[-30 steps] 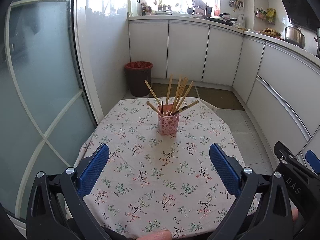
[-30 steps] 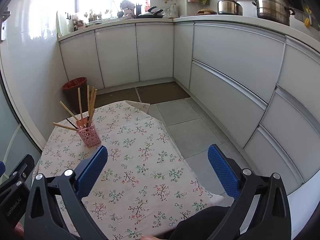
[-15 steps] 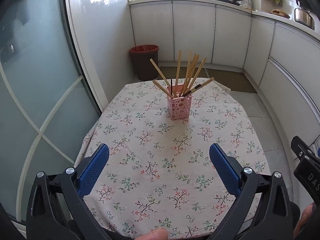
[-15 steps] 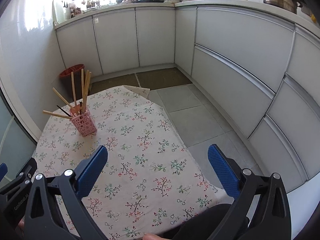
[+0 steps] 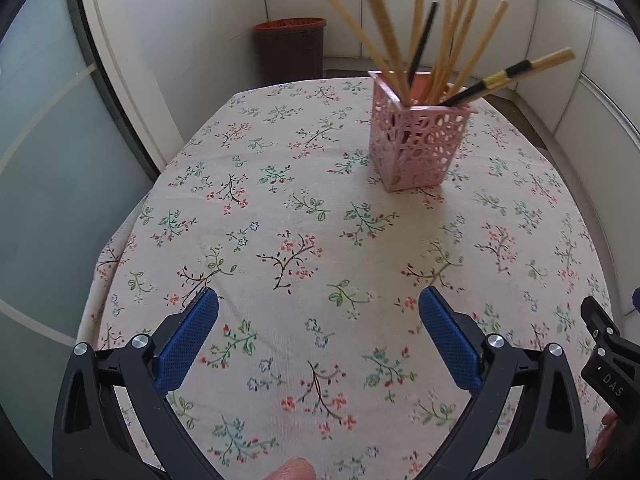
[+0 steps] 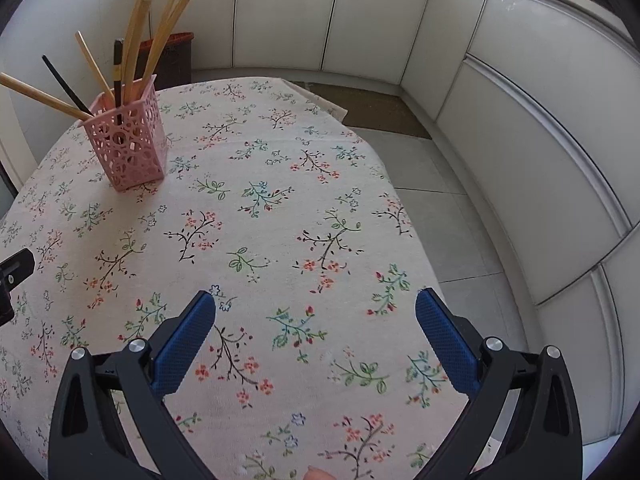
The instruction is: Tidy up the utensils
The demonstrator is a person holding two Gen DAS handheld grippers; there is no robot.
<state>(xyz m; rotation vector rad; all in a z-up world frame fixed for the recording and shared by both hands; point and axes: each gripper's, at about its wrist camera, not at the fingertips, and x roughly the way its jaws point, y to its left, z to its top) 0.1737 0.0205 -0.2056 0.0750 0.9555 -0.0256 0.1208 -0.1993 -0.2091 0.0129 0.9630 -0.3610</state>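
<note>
A pink perforated holder (image 5: 416, 144) stands upright on the floral tablecloth (image 5: 304, 240), far right of centre in the left wrist view. It holds several wooden chopsticks (image 5: 416, 32) and dark ones (image 5: 476, 90). In the right wrist view the holder (image 6: 128, 140) stands far left with chopsticks (image 6: 160, 36) fanned out. My left gripper (image 5: 318, 310) is open and empty over the near cloth. My right gripper (image 6: 316, 308) is open and empty, right of the holder.
A red-rimmed bin (image 5: 290, 50) stands on the floor beyond the table. A glass door (image 5: 44, 152) is close on the left. White cabinets (image 6: 520, 120) curve round the right side. The right gripper's body (image 5: 612, 364) shows at the left view's right edge.
Both grippers have moved forward and down over the table, so the holder is now much closer in both views. Both stay open and empty.
</note>
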